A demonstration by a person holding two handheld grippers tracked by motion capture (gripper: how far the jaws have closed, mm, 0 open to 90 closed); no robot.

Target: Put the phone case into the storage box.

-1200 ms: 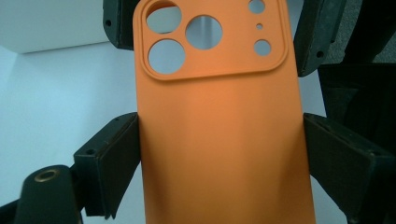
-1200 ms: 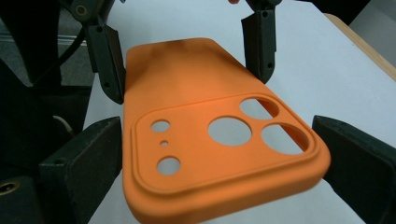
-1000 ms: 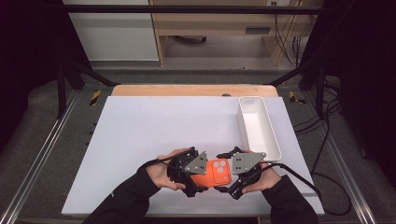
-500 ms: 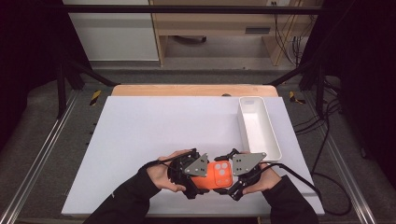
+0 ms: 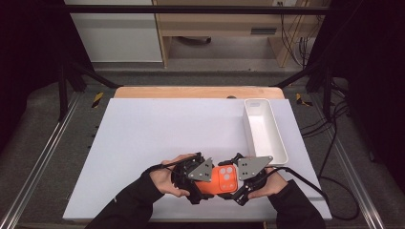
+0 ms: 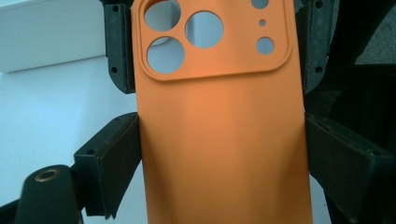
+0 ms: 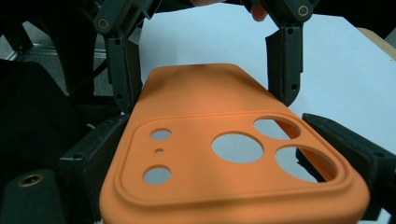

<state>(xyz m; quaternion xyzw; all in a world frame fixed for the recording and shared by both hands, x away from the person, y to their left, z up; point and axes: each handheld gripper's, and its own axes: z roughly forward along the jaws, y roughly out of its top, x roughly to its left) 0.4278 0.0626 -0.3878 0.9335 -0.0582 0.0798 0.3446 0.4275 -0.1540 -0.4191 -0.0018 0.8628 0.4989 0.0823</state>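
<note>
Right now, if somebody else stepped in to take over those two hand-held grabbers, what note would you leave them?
Left gripper: shut on the orange phone case at its plain end.
Right gripper: jaws have just been closing on the camera-cutout end; they sit against its sides.
Case: held between both grippers over the near edge of the white table, back side up.
White tray: far right.
Done: case gripped at both ends.
Left: where the case goes next is not evident.

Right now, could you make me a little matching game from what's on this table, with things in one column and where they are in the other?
Things:
1. orange rubbery phone case
2. long white plastic tray
3. flat white table board
4. left tongs

Places:
A. at the board's right edge
B. under everything
C. between both tongs
D. clamped on the case's left end

Pairs: 1-C, 2-A, 3-B, 4-D
</note>
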